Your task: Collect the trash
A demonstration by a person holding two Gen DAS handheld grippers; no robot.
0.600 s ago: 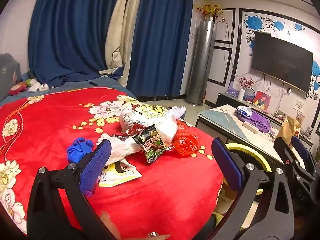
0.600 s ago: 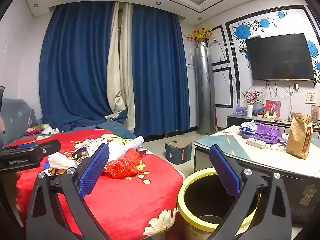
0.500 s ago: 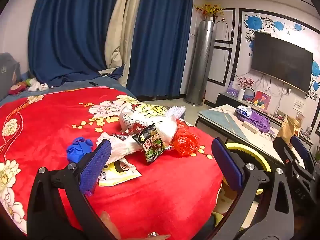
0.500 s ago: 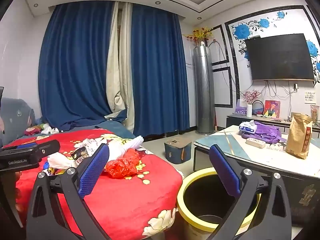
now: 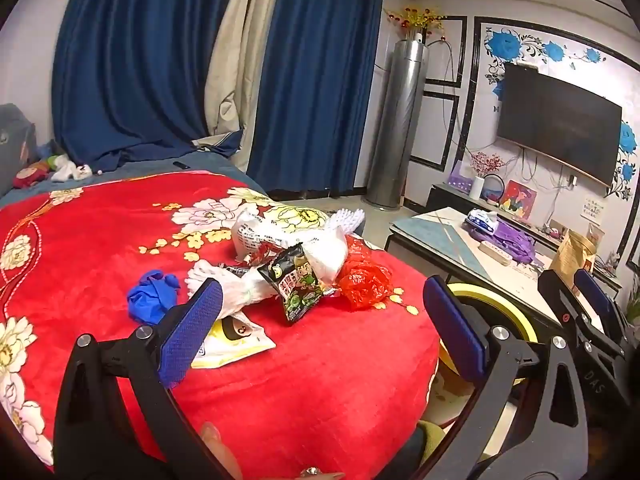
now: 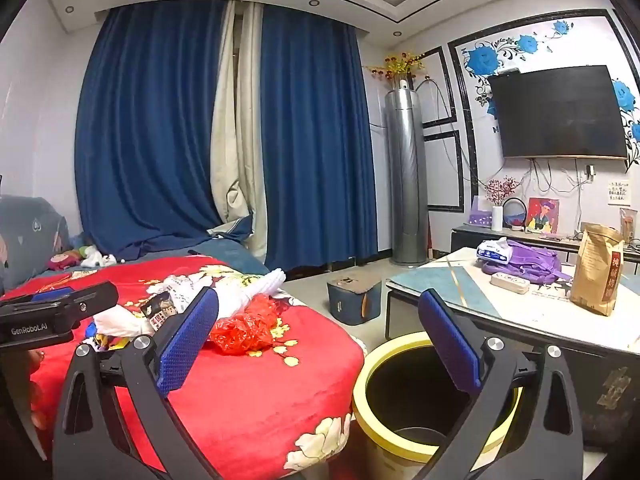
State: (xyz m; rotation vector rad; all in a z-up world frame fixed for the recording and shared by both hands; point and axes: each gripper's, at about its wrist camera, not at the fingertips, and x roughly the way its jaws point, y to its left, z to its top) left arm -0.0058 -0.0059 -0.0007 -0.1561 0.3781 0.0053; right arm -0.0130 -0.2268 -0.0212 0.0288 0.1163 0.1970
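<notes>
On red blanket (image 5: 100,232): trash heaped near the edge — red bag (image 5: 365,280), snack packet (image 5: 298,282), white wrappers (image 5: 276,236), blue glove (image 5: 152,294), yellow packet (image 5: 234,340). Beside the blanket, low right: bin (image 6: 432,392), mouth clear. Left gripper (image 5: 320,320) short of the heap, jaws wide apart, holding nothing; right gripper (image 6: 316,340) likewise. Best bet: red bag first, nearest the bin; pinch a raised fold, not blanket; lift clear before swinging over.

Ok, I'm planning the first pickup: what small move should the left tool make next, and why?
Probably ease the left tool forward and down over the dark green snack wrapper. Both tools are open and empty, that wrapper lies nearest between its fingers on the red floral blanket, and the yellow-rimmed bin stands open beside the bed.
</notes>
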